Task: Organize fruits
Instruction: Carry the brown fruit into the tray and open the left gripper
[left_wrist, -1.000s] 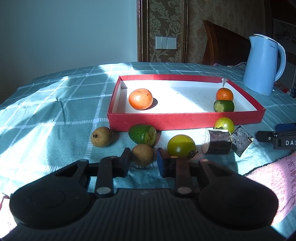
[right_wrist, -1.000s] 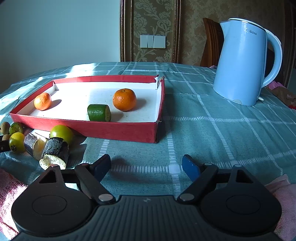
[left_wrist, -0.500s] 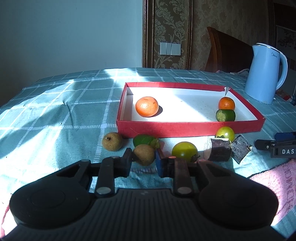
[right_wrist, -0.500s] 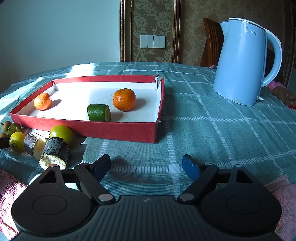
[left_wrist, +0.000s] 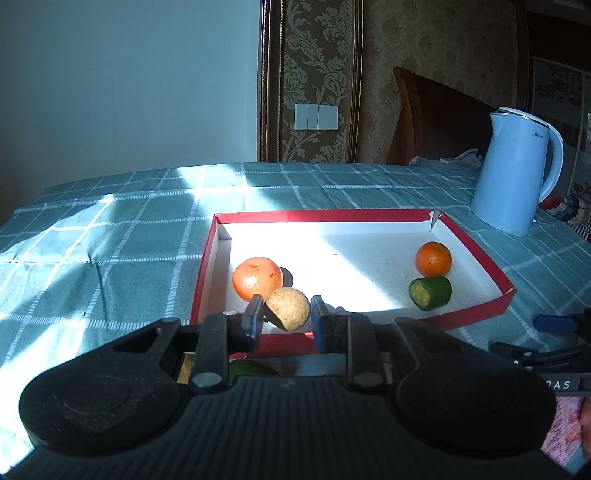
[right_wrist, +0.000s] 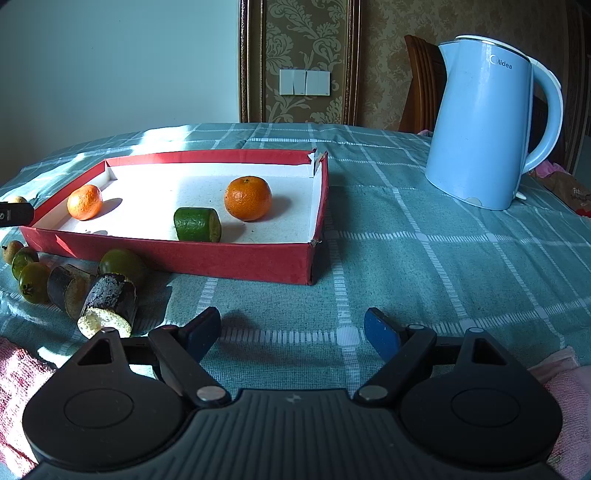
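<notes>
The left tool (left_wrist: 287, 317), which a second ago gripped the brown fruit (left_wrist: 289, 308) down on the desk beside the other loose fruits, now holds it lifted clear above the near rim of the red tray (left_wrist: 476, 314), by the nearer orange (left_wrist: 257, 278).

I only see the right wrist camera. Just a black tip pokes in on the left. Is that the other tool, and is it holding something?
Observer: Yes. The left tool is shut on a round brown fruit.
Operator: Is it near the box?
Observer: It is held up at the near wall of the box, just in front of an orange.
</notes>
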